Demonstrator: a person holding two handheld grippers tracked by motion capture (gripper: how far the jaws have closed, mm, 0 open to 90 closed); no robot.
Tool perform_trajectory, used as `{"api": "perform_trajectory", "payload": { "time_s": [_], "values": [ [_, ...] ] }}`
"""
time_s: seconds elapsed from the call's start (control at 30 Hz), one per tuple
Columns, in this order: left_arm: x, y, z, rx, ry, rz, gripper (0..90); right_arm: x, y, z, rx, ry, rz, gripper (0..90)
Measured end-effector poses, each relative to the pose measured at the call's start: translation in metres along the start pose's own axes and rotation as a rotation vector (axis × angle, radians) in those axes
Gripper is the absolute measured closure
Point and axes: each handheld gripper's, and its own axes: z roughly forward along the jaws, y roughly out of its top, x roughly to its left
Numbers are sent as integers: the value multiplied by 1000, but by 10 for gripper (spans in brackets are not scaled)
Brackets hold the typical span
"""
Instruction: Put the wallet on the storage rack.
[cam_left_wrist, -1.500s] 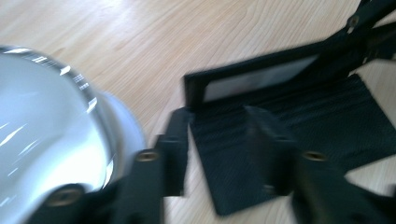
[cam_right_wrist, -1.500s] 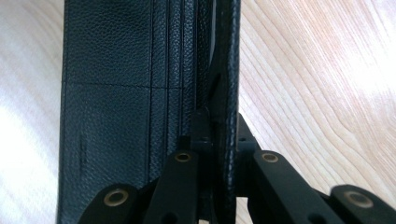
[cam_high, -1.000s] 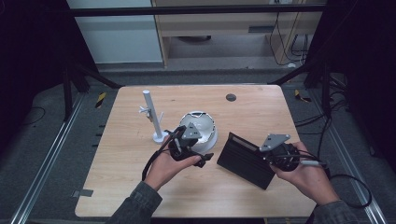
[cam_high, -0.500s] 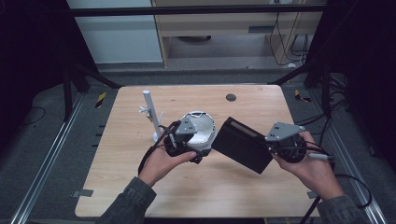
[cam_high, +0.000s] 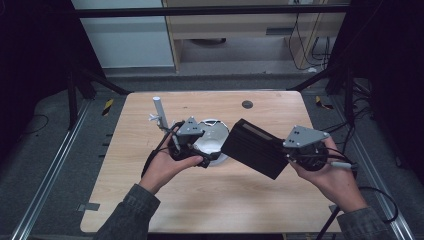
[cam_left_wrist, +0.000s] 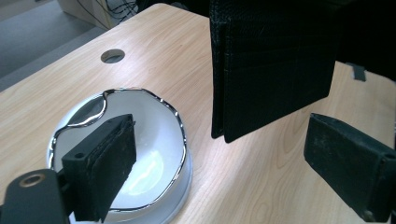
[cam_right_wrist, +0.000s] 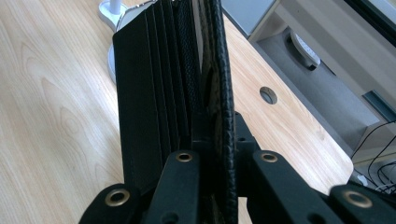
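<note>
- I see the wooden table (cam_high: 130, 200) with a small round hole (cam_high: 247, 104) near its far edge.
- My right gripper (cam_high: 285, 150) is clamped on a black wallet (cam_high: 255, 147), lifted off the table beside the bowl.
- The white bowl (cam_high: 212, 140) sits mid-table.
- My left gripper (cam_high: 207, 159) hovers at the bowl, jaws wide apart, empty.
- A white post (cam_high: 160, 112) stands behind.

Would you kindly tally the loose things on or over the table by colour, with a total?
Black: 1, the wallet, held over the table in the right claw
White: 2, the bowl with a shiny rim and the upright stand beside it
Total: 3
</note>
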Motion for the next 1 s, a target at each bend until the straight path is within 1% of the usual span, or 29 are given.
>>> {"api": "perform_trajectory", "payload": {
  "time_s": [0.07, 0.1, 0.17, 0.23, 0.4, 0.57, 0.6, 0.77, 0.87, 1.0],
  "values": [
    [-1, 0, 2, 3, -5, 6, 92, 1, 1, 0, -6, 0, -2, 852],
    [-2, 0, 3, 6, -14, 10, 92, 2, 2, 0, -10, 2, -3, 852],
    [-4, 0, 5, 11, -27, 22, 92, 4, 3, -1, -20, 6, -4, 852],
    [-5, 1, 7, 8, -30, 38, 92, 5, 4, 0, -26, 12, -5, 852],
    [-4, 5, 13, 12, -46, 43, 91, 5, 7, 0, -38, 22, -12, 852],
    [-5, 7, 20, 17, -76, 48, 92, 5, 10, -3, -62, 26, -4, 852],
    [-6, 7, 22, 15, -76, 53, 93, 6, 10, -3, -66, 29, 0, 851],
    [-5, 7, 30, 16, -88, 56, 123, 7, 10, -5, -75, 36, -2, 852],
    [-5, 7, 36, 26, -98, 58, 134, 7, 9, -4, -79, 39, 4, 851],
    [-4, 8, 44, 44, -121, 50, 181, 8, 8, -3, -80, 45, 6, 851]
  ]
}}
